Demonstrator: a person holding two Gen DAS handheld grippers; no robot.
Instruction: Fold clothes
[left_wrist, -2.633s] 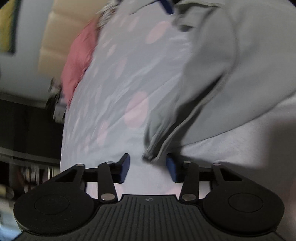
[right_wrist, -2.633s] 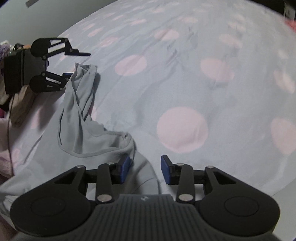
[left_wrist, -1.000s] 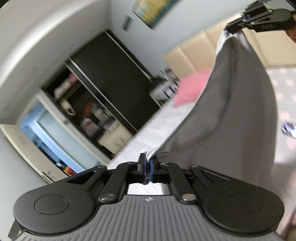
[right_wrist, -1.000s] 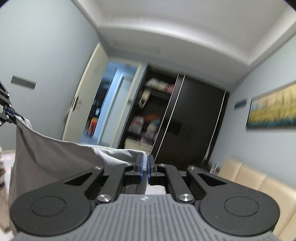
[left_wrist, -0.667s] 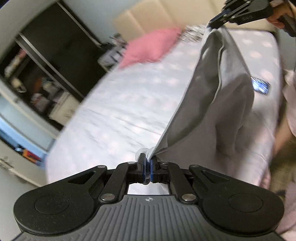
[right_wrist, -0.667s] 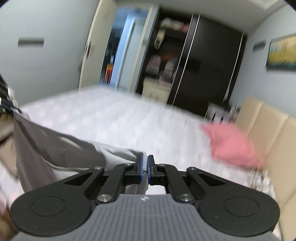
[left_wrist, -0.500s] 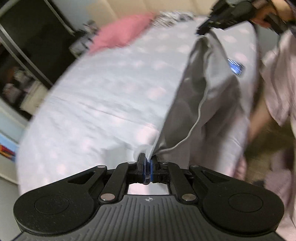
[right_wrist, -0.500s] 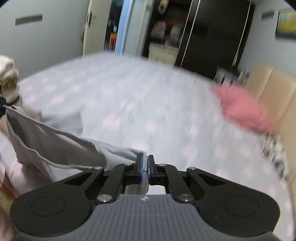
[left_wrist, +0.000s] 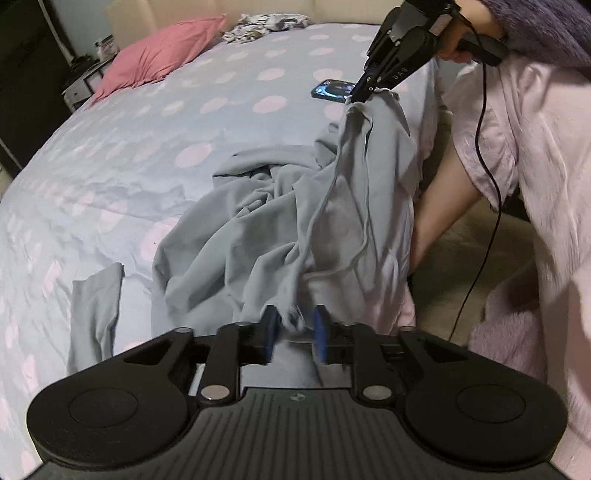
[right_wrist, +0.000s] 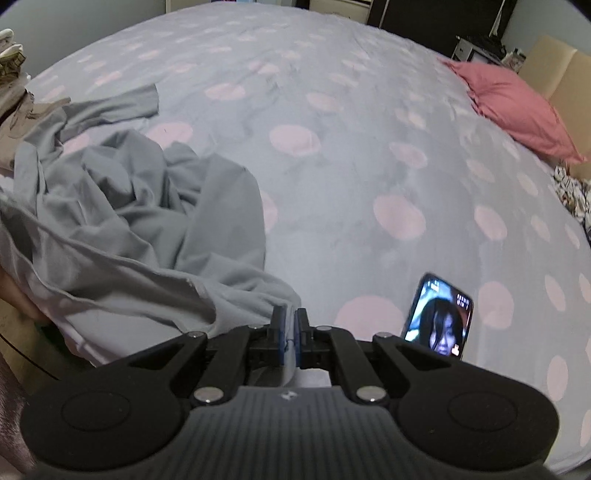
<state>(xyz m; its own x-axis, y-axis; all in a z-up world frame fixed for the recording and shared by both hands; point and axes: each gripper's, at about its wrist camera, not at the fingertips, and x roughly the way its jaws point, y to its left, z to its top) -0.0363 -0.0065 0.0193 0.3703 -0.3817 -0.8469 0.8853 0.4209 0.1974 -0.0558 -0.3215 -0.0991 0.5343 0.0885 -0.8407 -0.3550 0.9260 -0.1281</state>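
Dotted bedsheet (right_wrist: 332, 110) under crumpled grey garment (left_wrist: 258, 221); right gripper (right_wrist: 290, 325) pinches its edge, left gripper (left_wrist: 293, 328) parted; regrip opposite corner, spread flat.

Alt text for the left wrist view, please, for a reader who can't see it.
The left claw is open around a fold of the crumpled grey garment on a polka-dot bed. The right claw pinches the garment's far corner; a phone and pink pillow lie beyond.
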